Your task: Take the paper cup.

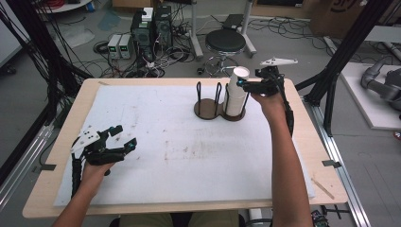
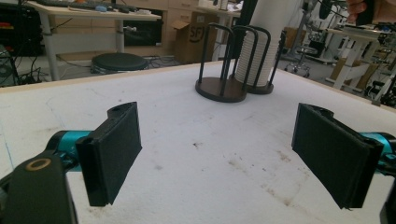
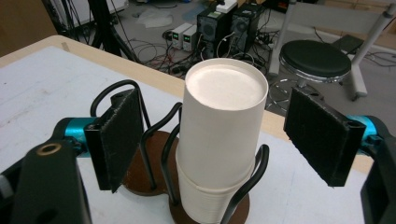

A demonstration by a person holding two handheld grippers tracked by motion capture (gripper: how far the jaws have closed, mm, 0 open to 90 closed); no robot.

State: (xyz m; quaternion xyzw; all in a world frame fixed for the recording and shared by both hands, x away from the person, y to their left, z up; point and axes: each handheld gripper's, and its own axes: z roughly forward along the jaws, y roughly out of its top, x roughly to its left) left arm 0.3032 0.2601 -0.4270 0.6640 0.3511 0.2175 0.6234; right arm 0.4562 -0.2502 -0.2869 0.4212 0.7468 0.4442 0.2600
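A stack of white paper cups (image 1: 236, 92) (image 3: 220, 140) (image 2: 258, 51) stands upside down in the right ring of a dark wire cup holder (image 1: 210, 109) (image 3: 140, 172) (image 2: 222, 88) at the table's far middle. My right gripper (image 1: 242, 82) (image 3: 219, 140) is open, its two black pads (image 3: 119, 137) on either side of the top cup and apart from it. My left gripper (image 1: 124, 137) (image 2: 219, 154) is open over the white mat (image 1: 156, 142) at the near left, with nothing between its pads (image 2: 112, 149).
The holder's left ring (image 1: 208, 97) holds no cups. Beyond the table's far edge are a black stool (image 1: 225, 42) (image 3: 315, 60), computer boxes (image 1: 151, 28) and loose cables on the floor. Black frame posts (image 1: 340, 61) stand at both sides.
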